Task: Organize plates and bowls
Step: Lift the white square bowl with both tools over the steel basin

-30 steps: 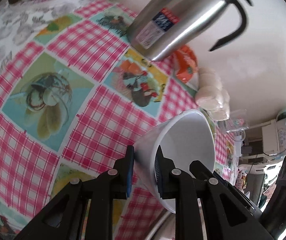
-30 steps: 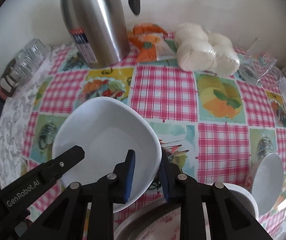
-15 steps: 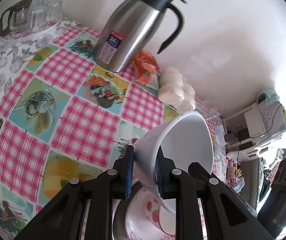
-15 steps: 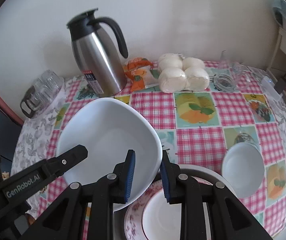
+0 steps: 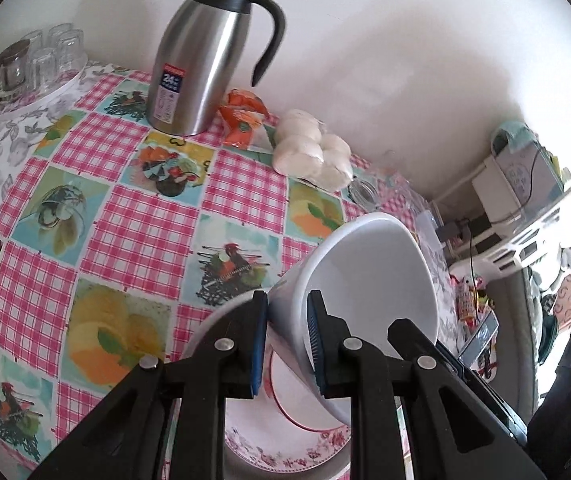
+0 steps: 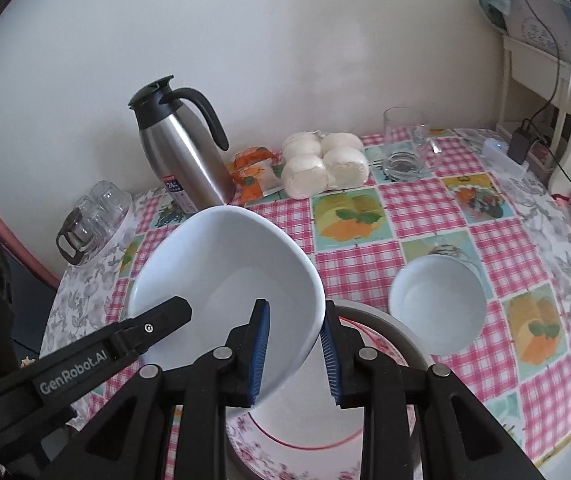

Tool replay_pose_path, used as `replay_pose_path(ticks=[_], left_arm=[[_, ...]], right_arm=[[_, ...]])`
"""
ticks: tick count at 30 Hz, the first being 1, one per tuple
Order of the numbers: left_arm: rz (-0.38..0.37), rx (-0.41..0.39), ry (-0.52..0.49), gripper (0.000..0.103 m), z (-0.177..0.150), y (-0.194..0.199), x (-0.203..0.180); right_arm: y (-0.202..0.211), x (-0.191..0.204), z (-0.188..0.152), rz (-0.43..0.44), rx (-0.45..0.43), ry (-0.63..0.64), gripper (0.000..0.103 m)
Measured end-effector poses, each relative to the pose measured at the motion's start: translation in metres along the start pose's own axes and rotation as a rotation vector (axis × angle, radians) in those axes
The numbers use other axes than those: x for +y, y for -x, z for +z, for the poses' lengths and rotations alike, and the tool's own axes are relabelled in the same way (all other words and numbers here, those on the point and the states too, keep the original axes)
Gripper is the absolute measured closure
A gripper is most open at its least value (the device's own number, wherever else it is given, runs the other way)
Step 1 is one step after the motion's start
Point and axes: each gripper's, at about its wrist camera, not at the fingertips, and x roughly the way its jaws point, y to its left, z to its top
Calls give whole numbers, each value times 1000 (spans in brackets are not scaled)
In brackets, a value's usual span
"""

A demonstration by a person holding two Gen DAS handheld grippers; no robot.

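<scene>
Left wrist view: left hand-held gripper pinches the near wall of the big white bowl, 1 blue pad outside, 1 inside, jaws narrow. Bowl is tilted, mouth facing 2 o'clock, lifted clear of the desk. Under it at 6 o'clock, a floral-rim plate with a red ring. Steel thermos jug upright at 11 o'clock by the wall, orange packet just beside it, bag of white buns at 12 o'clock. Tray of glasses at 10 o'clock on the desk edge.

Right wrist view: right hand-held gripper straddles the opposite rim of the same big white bowl; jaws narrow, rim sits between the pads. Left pad lies against the inside wall; cannot tell if the right pad presses the outside. Left hand-held gripper arm enters from 8 o'clock onto the bowl's far side. Floral-rim plate below at 6 o'clock, a pale rim behind it. Small white bowl on the desk at 3 o'clock, near the plate, not touching. Thermos jug at 11 o'clock, buns at 12 o'clock, clear glass and glass ashtray at 1 o'clock.
</scene>
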Motion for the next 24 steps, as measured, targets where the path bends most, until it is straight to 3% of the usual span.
replay_pose_path(ticks=[24], left_arm=[[92,37,-80,82,-36,-14,-49]], right_arm=[[14,-54,-19,44,30,-70,74]])
